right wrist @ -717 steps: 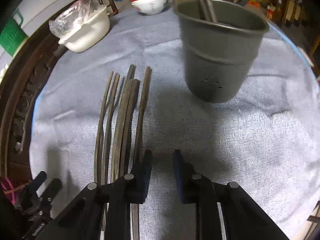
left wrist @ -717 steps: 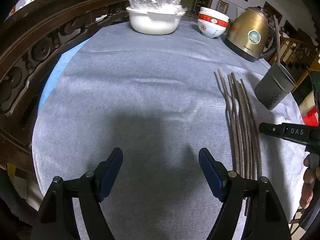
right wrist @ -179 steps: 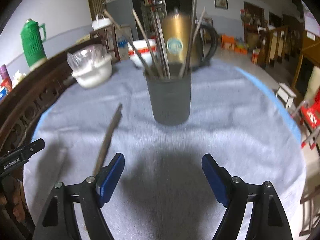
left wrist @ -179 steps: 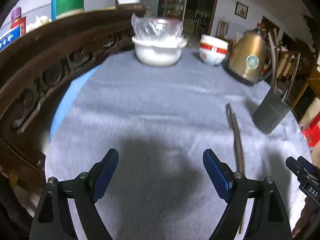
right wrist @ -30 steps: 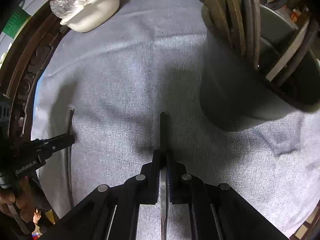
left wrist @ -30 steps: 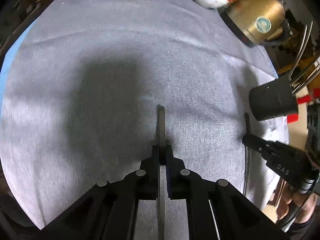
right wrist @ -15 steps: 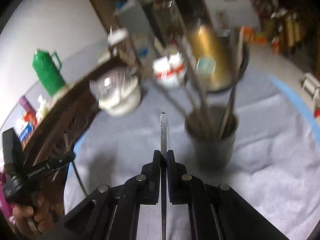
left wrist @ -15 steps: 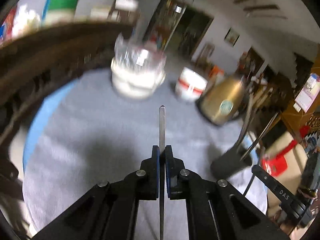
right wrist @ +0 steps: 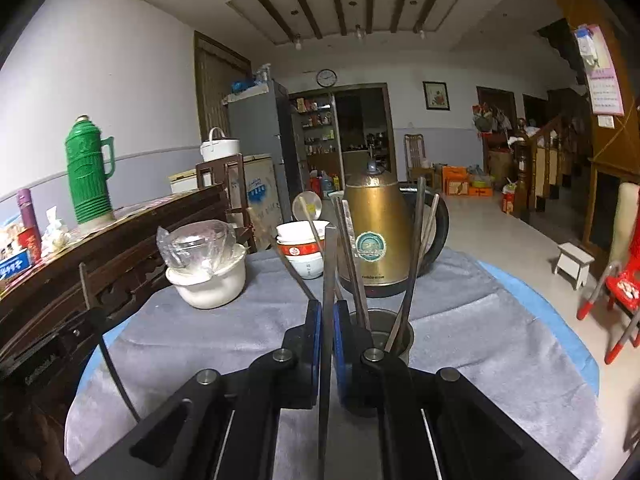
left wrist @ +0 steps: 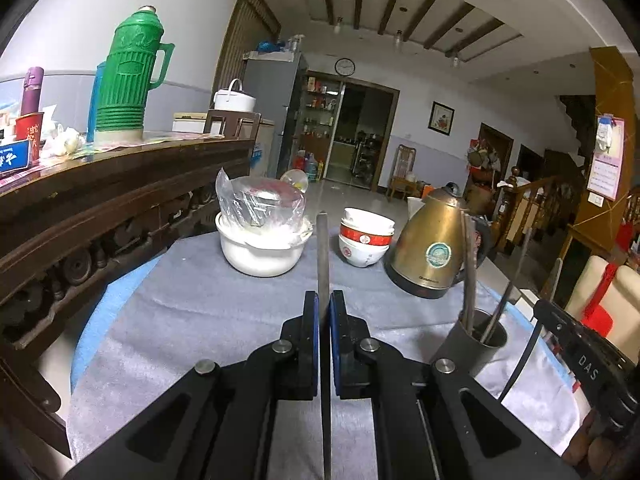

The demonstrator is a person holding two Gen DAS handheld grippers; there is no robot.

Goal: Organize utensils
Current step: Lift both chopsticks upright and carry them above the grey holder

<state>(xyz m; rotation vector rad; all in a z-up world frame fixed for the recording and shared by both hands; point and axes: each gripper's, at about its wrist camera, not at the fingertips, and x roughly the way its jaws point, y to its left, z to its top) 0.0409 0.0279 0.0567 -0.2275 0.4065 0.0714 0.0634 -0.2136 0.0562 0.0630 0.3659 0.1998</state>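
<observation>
My left gripper [left wrist: 324,301] is shut on a dark chopstick [left wrist: 322,248] that sticks out ahead of the pads, raised above the grey cloth. My right gripper [right wrist: 328,309] is shut on another chopstick [right wrist: 330,264], held just in front and left of the grey utensil cup [right wrist: 390,330]. The cup has several chopsticks standing in it. In the left wrist view the cup [left wrist: 476,346] stands low on the right, with the right gripper [left wrist: 541,312] beside it. In the right wrist view the left gripper [right wrist: 96,317] shows at the far left with its chopstick.
At the back of the round table [left wrist: 192,320] stand a white pot [left wrist: 262,254] with a plastic bag, stacked bowls [left wrist: 365,242] and a brass kettle [left wrist: 430,254]. A carved wooden sideboard [left wrist: 100,216] with a green thermos borders the left. A red stool [right wrist: 622,284] stands right.
Both grippers have risen and tilted up from pointing down at the cloth to nearly level. Each has lifted its chopstick off the table and stays shut on it.
</observation>
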